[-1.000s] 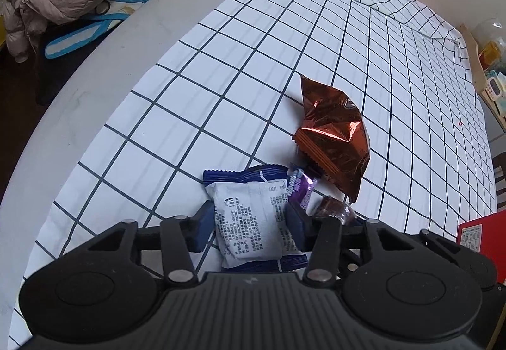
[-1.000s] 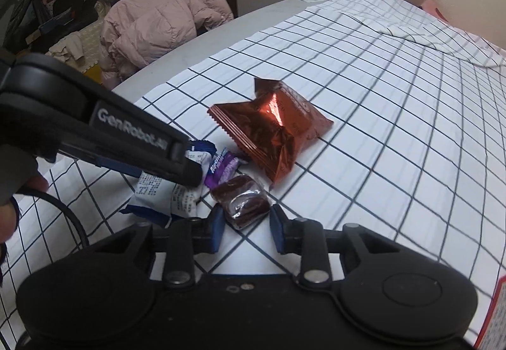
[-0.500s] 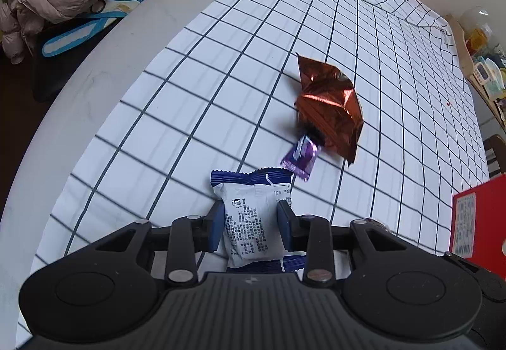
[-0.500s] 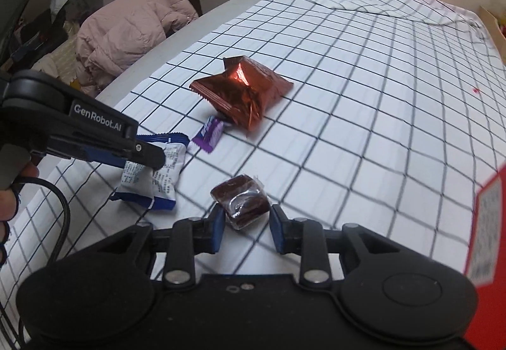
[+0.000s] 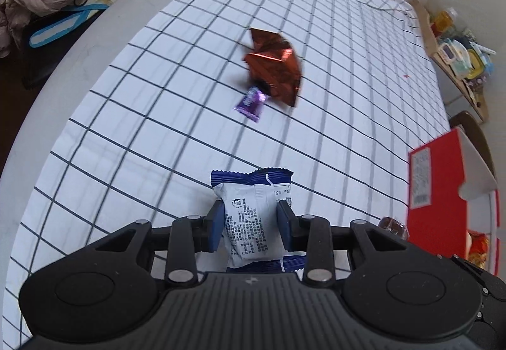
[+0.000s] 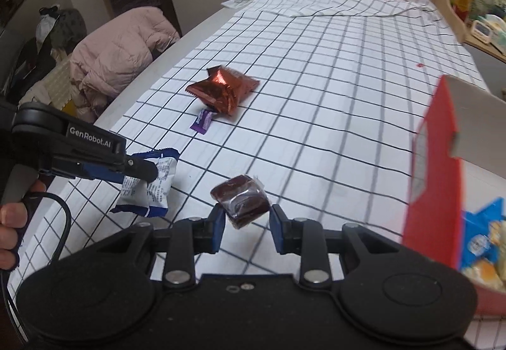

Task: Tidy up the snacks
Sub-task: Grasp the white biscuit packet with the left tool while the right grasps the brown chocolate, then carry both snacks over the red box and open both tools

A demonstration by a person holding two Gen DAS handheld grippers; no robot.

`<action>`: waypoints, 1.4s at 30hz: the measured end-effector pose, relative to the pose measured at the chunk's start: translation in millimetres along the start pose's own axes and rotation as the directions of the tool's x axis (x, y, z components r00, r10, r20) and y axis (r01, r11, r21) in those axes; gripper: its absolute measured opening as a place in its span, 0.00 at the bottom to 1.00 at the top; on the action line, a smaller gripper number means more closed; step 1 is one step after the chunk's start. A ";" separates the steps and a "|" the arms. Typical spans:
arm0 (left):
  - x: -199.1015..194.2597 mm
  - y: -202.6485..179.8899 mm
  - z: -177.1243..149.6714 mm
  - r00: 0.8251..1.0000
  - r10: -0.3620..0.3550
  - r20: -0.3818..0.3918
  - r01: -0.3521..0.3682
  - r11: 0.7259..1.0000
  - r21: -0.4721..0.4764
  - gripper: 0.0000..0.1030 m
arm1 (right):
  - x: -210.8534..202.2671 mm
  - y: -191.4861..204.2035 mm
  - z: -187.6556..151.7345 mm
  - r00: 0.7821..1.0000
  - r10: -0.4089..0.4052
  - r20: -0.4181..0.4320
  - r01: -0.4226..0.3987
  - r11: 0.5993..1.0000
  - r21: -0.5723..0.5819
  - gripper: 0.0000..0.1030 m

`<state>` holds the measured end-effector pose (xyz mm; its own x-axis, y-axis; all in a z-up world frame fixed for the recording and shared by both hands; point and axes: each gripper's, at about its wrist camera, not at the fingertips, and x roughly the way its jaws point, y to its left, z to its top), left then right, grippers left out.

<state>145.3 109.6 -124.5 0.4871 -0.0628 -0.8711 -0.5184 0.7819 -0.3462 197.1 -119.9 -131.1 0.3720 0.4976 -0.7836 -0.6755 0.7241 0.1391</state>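
Observation:
My left gripper [image 5: 251, 212] is shut on a blue-and-white snack packet [image 5: 253, 214] and holds it above the checked cloth; it also shows in the right wrist view [image 6: 148, 188]. My right gripper [image 6: 246, 215] is shut on a brown clear-wrapped snack [image 6: 242, 201], lifted off the table. A copper foil bag [image 6: 224, 90] and a small purple candy [image 6: 202, 122] lie on the cloth further back. A red box [image 6: 433, 172] with several snacks inside stands at the right.
The white checked tablecloth [image 6: 332, 81] covers the table; its bare grey edge [image 5: 79, 43] runs along the left. A pink jacket [image 6: 120, 52] lies on a chair to the left. A shelf with jars [image 5: 455, 43] stands at the far right.
Both grippers have lifted and pulled back from the foil bag with their snacks, moving right toward the red box, which now shows larger. The purple candy stays on the cloth.

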 end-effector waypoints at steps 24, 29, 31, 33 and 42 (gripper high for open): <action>-42.5 -206.6 -31.2 0.979 -0.201 0.043 0.177 0.931 0.319 0.33 | -129.7 -122.8 -29.6 0.970 -0.195 0.148 0.166 0.968 0.188 0.28; -31.7 -244.4 -39.4 0.977 -0.213 0.023 0.189 0.911 0.367 0.33 | -139.5 -152.6 -42.4 0.960 -0.241 0.140 0.206 0.952 0.227 0.28; -25.0 -256.3 -42.2 0.978 -0.208 0.014 0.188 0.906 0.379 0.33 | -140.8 -164.5 -47.3 0.957 -0.259 0.131 0.222 0.944 0.244 0.28; -17.9 -268.2 -45.6 0.979 -0.205 0.006 0.186 0.901 0.391 0.33 | -140.6 -177.4 -51.3 0.955 -0.271 0.119 0.233 0.936 0.263 0.28; 13.9 -305.4 -48.2 0.984 -0.177 -0.008 0.163 0.886 0.435 0.33 | -134.8 -222.6 -61.4 0.956 -0.286 0.058 0.249 0.903 0.350 0.28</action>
<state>276.5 -159.9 -47.7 0.5657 -0.2053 -0.7987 -0.0740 0.9520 -0.2971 258.3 -377.4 -93.6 0.5862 0.2961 -0.7541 -0.2943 0.9451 0.1424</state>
